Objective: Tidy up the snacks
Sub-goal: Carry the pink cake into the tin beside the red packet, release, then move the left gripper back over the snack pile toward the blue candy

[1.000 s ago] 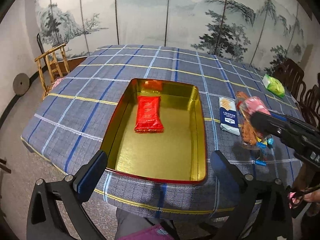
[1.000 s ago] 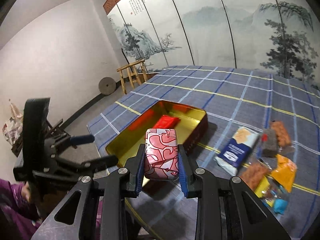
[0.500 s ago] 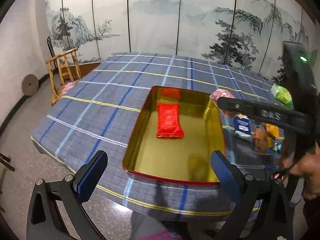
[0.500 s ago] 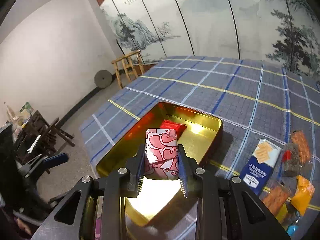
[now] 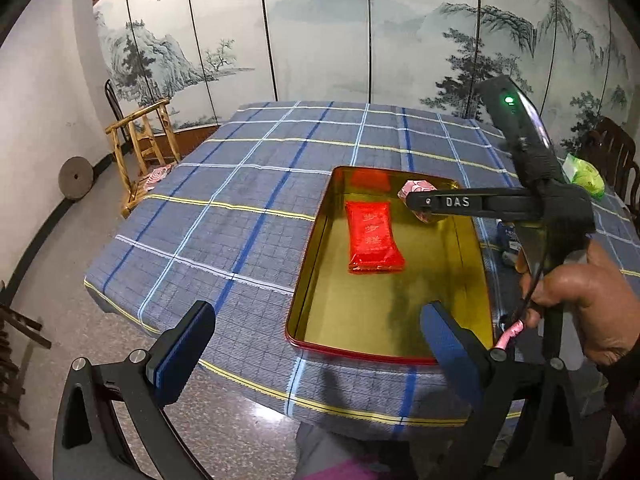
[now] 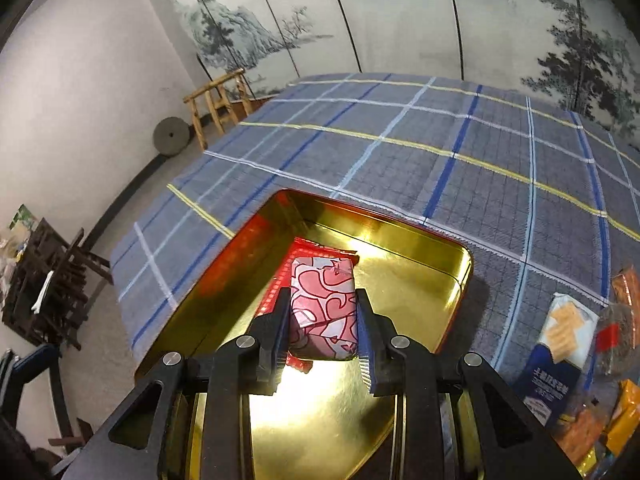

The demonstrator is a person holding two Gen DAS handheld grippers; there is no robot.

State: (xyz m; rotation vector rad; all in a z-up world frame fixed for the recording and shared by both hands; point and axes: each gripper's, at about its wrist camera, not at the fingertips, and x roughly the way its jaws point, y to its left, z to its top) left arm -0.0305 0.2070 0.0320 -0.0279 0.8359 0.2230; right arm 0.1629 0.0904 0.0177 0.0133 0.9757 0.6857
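The right gripper (image 6: 322, 334), tilted downward, grasps the pink patterned snack (image 6: 324, 308) above the gold tin (image 5: 460, 280), just beside the red packet (image 5: 373, 236) lying inside. A second ago it was still outside the tin's right edge. The left gripper (image 5: 316, 354) hangs released before the worktop's (image 5: 240, 216) near edge, whose left half offers free room.

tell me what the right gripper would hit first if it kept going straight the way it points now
Probably the red packet lying in the gold tin. The right gripper, shut on the pink patterned snack, points down into the tin, with the packet just beyond the snack's tip; depth is hard to judge.
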